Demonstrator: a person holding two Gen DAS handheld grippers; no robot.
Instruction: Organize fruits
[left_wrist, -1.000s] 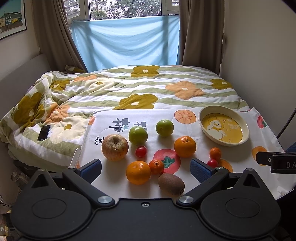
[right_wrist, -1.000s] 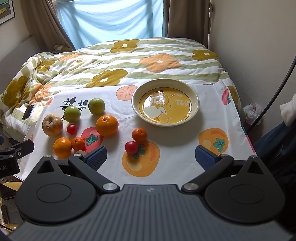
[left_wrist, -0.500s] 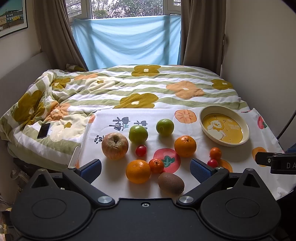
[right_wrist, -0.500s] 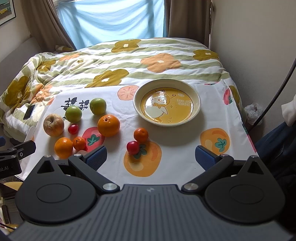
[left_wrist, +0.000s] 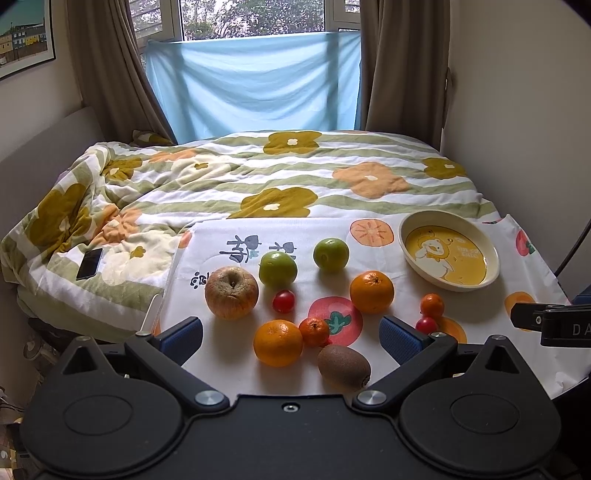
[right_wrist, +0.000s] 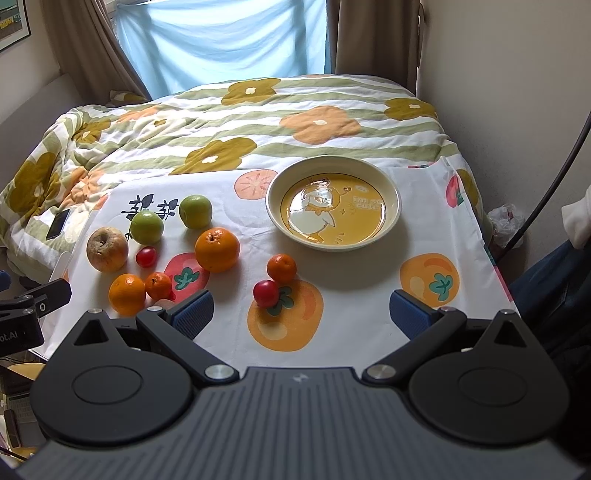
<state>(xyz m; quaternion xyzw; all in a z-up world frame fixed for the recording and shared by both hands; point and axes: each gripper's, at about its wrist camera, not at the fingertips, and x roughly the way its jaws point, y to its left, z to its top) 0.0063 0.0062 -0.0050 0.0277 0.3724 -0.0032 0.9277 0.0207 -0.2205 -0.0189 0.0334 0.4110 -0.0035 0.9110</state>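
Note:
Fruits lie on a fruit-print cloth (left_wrist: 221, 354): a brown apple (left_wrist: 231, 292), two green apples (left_wrist: 277, 269) (left_wrist: 331, 254), two oranges (left_wrist: 371, 291) (left_wrist: 277, 342), small mandarins (left_wrist: 314, 331) (right_wrist: 281, 268), cherry tomatoes (left_wrist: 283, 301) (right_wrist: 265, 293) and a kiwi (left_wrist: 344, 366). A yellow duck plate (right_wrist: 391, 192) stands empty at the right. My left gripper (left_wrist: 291, 334) is open, low over the near orange and kiwi. My right gripper (right_wrist: 301, 313) is open and empty, near the tomato and mandarin.
The cloth lies at the foot of a bed with a flowered quilt (left_wrist: 280, 177). A phone (left_wrist: 89, 263) lies on the quilt at the left. A wall (left_wrist: 517, 110) runs along the right; a cable (right_wrist: 554, 177) hangs there.
Both grippers have shifted only slightly; the views drift a little. No fruit has moved and nothing was gripped.

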